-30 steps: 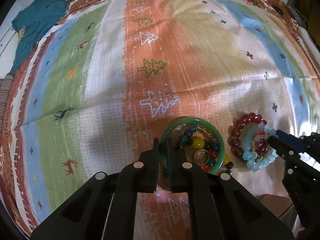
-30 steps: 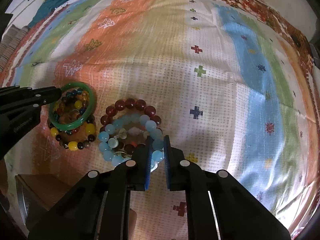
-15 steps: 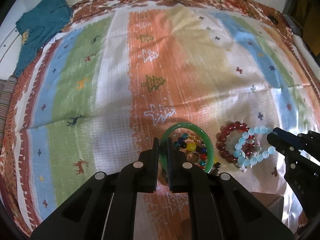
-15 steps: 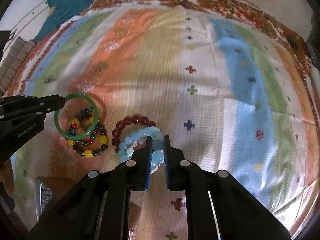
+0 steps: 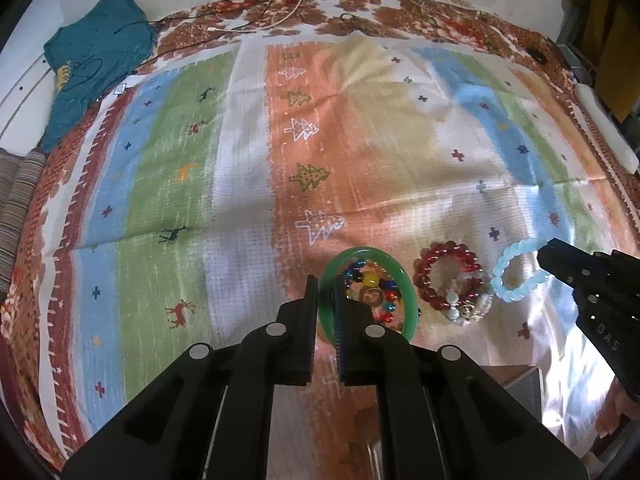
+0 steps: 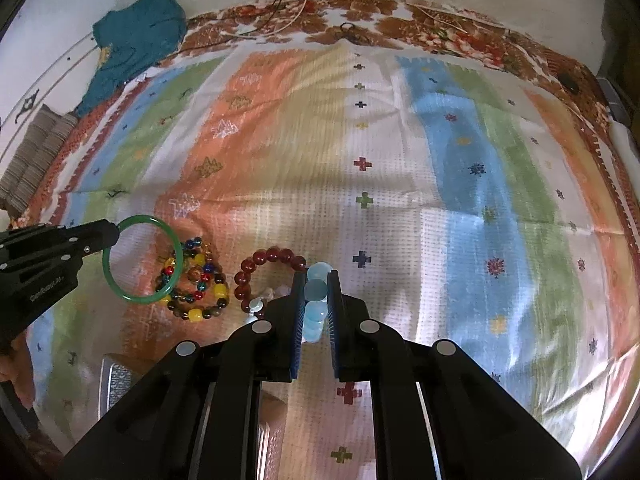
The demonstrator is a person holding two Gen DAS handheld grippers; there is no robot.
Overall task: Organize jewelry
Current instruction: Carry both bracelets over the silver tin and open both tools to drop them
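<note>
My left gripper is shut on the left rim of a green bangle, which hangs tilted above a multicoloured bead bracelet lying on the striped blanket. My right gripper is shut on a light blue bead bracelet, held clear of the cloth. A dark red bead bracelet lies between the two piles, with a pale bead strand and charm on it. The right wrist view shows the left gripper holding the bangle over the multicoloured bracelet. In the left wrist view the right gripper holds the blue bracelet.
A wooden box stands at the blanket's near edge, below the bracelets. A teal garment and loose cables lie at the far edge. A striped cushion sits far left, a white bar far right.
Both grippers have risen. The green bangle has come up off the multicoloured bracelet, and the light blue bracelet has been pulled away from the red one.
</note>
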